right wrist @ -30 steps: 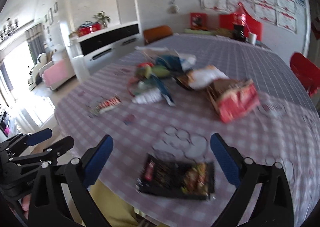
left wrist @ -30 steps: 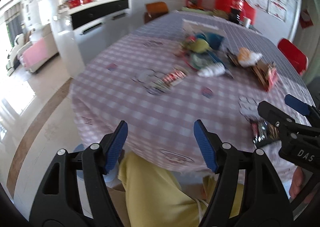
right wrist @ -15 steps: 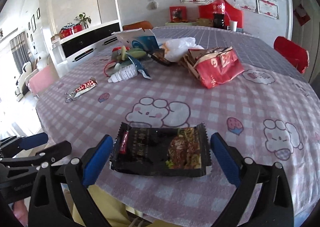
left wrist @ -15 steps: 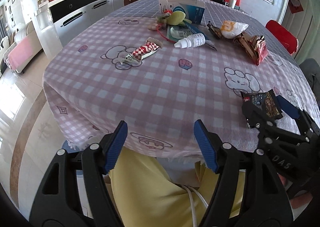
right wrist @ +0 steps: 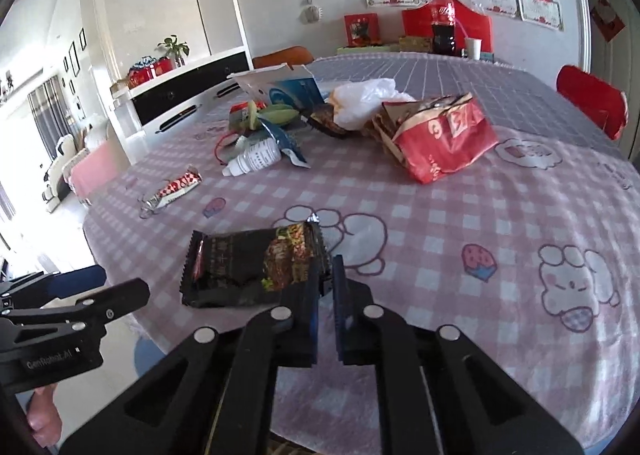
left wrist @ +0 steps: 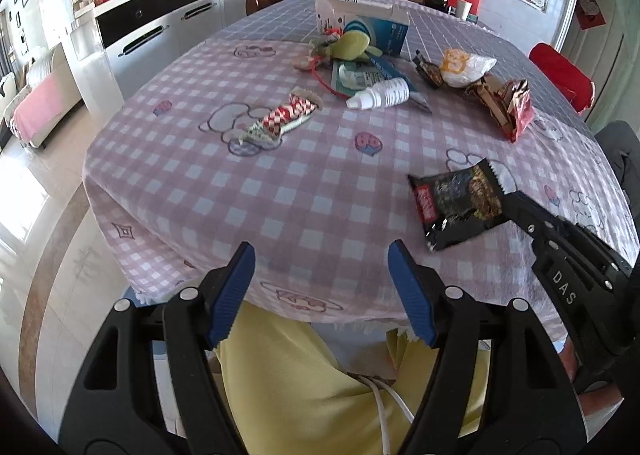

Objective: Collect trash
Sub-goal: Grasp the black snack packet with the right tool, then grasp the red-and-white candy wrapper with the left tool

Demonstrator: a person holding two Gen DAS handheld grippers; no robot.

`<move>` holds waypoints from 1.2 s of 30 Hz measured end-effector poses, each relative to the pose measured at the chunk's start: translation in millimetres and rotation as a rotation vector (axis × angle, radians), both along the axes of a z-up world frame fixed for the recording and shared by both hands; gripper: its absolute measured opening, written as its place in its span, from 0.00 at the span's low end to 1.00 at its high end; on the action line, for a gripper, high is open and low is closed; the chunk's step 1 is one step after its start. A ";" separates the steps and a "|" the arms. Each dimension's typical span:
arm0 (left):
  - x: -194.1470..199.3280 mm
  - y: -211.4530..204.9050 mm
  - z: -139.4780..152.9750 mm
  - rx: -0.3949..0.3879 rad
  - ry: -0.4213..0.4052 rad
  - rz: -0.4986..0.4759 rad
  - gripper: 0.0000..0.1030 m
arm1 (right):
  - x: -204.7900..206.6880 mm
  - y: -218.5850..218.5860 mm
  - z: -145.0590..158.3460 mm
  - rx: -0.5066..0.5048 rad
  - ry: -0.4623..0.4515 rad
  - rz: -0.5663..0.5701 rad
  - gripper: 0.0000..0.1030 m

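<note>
The right gripper (right wrist: 327, 283) pinches the right end of the black snack wrapper (right wrist: 252, 265), its jaws pressed together on the crinkled edge. The wrapper lies flat near the close edge of the pink checked tablecloth (right wrist: 460, 215). Its long side runs left to right, and its free end points left. The left gripper (left wrist: 322, 291) is spread wide with nothing in it, just off the near edge of the table. Farther away lie a red and white candy wrapper (left wrist: 282, 119), a small white bottle (left wrist: 380, 95) and a red bag (right wrist: 440, 139).
</note>
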State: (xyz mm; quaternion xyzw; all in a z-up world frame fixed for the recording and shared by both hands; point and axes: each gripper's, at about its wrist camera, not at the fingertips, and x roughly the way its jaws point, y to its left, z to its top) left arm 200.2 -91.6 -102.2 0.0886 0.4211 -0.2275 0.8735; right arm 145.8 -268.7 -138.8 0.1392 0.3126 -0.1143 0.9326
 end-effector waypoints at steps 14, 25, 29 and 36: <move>18.1 32.2 11.8 -0.022 -0.016 0.089 0.67 | 39.0 29.3 14.0 0.020 0.023 0.044 0.92; 31.8 52.0 7.0 -0.024 0.004 0.129 0.67 | 59.4 57.7 -4.4 -0.143 0.045 0.006 0.81; 37.4 48.6 7.5 -0.021 -0.004 0.120 0.67 | 55.6 55.7 1.4 -0.140 -0.005 0.059 0.23; 45.4 42.6 14.1 -0.035 -0.015 0.115 0.67 | 55.0 50.2 5.1 -0.115 -0.014 0.086 0.14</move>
